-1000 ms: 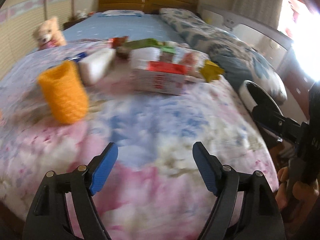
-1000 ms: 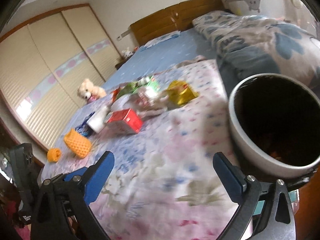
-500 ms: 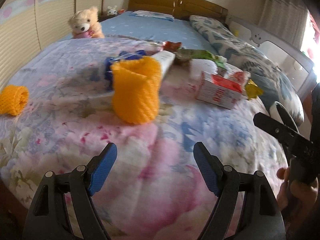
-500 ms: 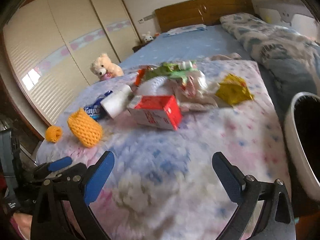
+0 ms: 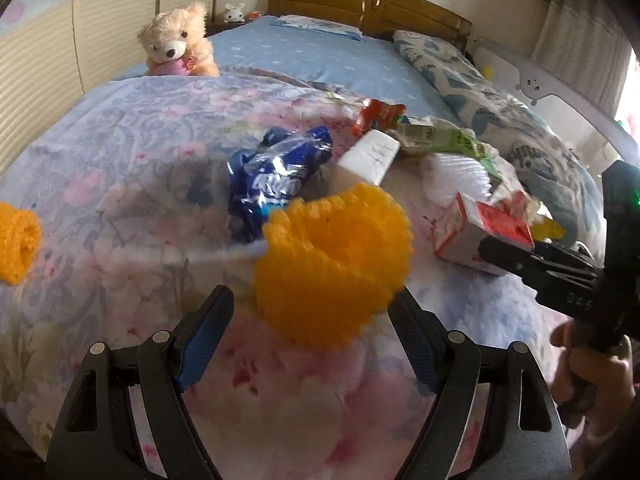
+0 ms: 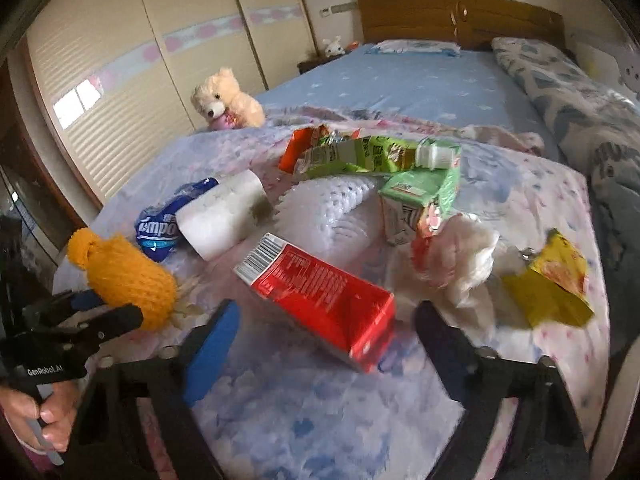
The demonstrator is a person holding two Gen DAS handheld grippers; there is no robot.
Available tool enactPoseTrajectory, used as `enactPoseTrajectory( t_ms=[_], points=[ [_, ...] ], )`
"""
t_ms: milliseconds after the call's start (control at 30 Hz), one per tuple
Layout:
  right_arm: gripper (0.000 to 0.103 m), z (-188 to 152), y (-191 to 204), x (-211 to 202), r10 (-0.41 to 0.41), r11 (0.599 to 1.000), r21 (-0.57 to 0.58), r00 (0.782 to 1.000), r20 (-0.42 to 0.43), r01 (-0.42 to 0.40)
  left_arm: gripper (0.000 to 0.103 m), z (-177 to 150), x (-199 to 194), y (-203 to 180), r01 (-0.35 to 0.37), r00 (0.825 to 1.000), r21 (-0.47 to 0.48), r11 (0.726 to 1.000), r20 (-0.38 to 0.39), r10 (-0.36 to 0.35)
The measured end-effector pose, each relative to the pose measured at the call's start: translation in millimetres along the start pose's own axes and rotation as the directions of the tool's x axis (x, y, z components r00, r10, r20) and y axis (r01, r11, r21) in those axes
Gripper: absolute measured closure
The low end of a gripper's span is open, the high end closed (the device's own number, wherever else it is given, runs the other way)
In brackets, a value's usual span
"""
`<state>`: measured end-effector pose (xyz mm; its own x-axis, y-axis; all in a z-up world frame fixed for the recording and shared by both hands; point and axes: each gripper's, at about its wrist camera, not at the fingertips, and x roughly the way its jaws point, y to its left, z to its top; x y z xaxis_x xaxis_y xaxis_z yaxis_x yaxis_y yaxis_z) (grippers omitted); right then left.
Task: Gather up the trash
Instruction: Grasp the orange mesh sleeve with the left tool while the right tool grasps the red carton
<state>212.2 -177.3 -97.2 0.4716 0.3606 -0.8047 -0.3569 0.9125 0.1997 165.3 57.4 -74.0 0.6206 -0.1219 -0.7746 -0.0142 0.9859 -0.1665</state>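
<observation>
Left gripper (image 5: 310, 330): jaws standing wide apart, pinching nothing; the orange net (image 5: 332, 264) is sitting just ahead, between the blue pads (image 5: 200, 344), its lower edge lying in the gap. Whether the right pad touches it I cannot tell.
Right gripper (image 6: 326, 340): jaws closing, no pad pressing on anything; the near end of the red carton (image 6: 320, 300) is lying between the tips.
Orange net: standing mouth-up on the floral blanket (image 5: 120, 160); in the right view it is lying at 9 o'clock from the carton, beside the left gripper's tip.
Second net (image 5: 16, 248): a smaller orange roll, sitting at 9 o'clock, well apart from the rest.
Blue wrapper (image 5: 276, 176): lying crumpled at 11 o'clock from the orange net, touching the white block (image 5: 368, 156).
Red carton: lying on its side, barcode end pointing toward 11 o'clock.
Heap: green carton (image 6: 420, 200), green wrapper (image 6: 352, 156), white bottle (image 6: 436, 154) and white tissue (image 6: 464, 256) are bunching at 12 to 1 o'clock beyond the red carton.
Yellow wrapper (image 6: 548, 292): lying at 3 o'clock, apart from the heap.
Teddy bear (image 5: 178, 42): sitting at the blanket's far edge, 11 o'clock.
Hands: one hand (image 6: 40, 416) is gripping each handle.
</observation>
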Motion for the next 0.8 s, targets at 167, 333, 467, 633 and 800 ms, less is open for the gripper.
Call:
enactPoseTrajectory(
  t_ms=[167,333,467,633,800],
  points=[
    [0.064,-8.6,2.7,1.2,0.021,1.0,0.001,1.0,-0.023,-0.021,0.063,-3.0,3.5,-1.5,0.035,0.999,0.022,0.999,-0.007,-0.035],
    [0.067,-27.4,5.3,-14.9,0.039,0.998,0.043,0.999,-0.01,-0.039,0.075,-7.2,-3.0,-9.2,0.07,0.997,0.034,0.997,-0.011,-0.07],
    [0.067,-44.8,4.9,-31.9,0.03,0.997,0.075,1.0,0.001,-0.03,0.076,-14.1,-8.2,-19.7,0.104,0.994,0.05,0.993,-0.019,-0.103],
    [0.065,-53.9,6.9,-38.9,0.023,0.996,0.082,1.0,0.002,-0.023,0.076,-24.9,-14.2,-34.3,0.129,0.991,0.082,0.988,-0.033,-0.127],
    [0.035,-44.0,12.0,-26.8,0.014,0.997,0.072,1.0,0.005,-0.015,0.076,-30.6,-21.3,-38.6,0.14,0.99,0.089,0.986,-0.041,-0.137]
  ],
)
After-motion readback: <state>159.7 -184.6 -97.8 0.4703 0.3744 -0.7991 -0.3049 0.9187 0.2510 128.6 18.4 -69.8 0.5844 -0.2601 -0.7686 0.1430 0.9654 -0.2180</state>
